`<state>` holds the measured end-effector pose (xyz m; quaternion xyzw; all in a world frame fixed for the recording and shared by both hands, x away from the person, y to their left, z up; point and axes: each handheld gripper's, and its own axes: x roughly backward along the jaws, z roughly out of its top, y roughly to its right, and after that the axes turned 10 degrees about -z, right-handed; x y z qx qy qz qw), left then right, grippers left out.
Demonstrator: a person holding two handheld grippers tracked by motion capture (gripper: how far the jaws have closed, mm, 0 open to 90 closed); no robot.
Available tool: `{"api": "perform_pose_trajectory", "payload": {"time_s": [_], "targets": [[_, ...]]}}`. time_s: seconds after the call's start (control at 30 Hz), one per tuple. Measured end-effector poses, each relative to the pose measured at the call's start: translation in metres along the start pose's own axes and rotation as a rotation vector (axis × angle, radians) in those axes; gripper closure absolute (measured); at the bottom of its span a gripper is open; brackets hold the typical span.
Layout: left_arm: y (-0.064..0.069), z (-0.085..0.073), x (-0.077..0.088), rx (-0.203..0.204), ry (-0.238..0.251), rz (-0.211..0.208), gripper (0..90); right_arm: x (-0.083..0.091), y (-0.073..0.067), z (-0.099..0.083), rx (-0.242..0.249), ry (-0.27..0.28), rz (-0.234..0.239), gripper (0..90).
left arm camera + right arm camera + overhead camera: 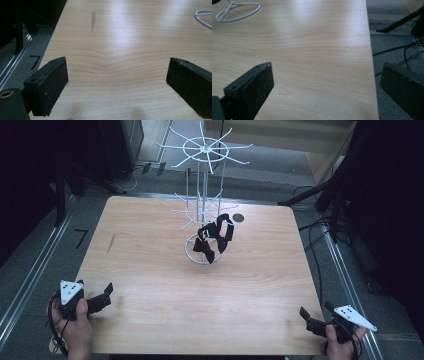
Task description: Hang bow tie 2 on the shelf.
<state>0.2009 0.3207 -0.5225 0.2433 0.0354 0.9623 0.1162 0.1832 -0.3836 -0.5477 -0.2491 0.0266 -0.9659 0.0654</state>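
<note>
Both grippers sit at desk's near corners in high view: left gripper point(107, 289) & right gripper point(315, 310), each well apart from white wire rack point(202, 195) near far edge w/ black straps point(216, 237) hanging low. Left gripper view: jaws wide, bare desk point(120, 37) between. Right gripper view: jaws wide, straddling desk's right edge.

- A white wire display rack point(202, 195) stands on the light wooden table point(150, 320), behind its middle.
- A black strappy item point(215, 237) hangs on the rack's low arms, above the ring base point(192, 256).
- The left gripper point(102, 295) sits at the table's near left corner.
- The right gripper point(312, 317) sits at the near right corner, well apart from the rack.
</note>
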Motion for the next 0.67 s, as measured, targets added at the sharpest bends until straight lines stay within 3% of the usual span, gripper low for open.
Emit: {"api": "perform_pose_trajectory", "payload": {"time_s": [0.4, 0.67], "targets": [[-0.0011, 0.0001, 0.0003, 0.012, 0.0, -0.005, 4.7, 0.0, -0.0027, -0.0043, -0.005, -0.001, 0.004, 0.0], [-0.0028, 0.0006, -0.0003, 0.024, -0.008, -0.013, 4.7, -0.0001, -0.0013, -0.0044, -0.034, 0.012, -0.005, 0.0]]}}
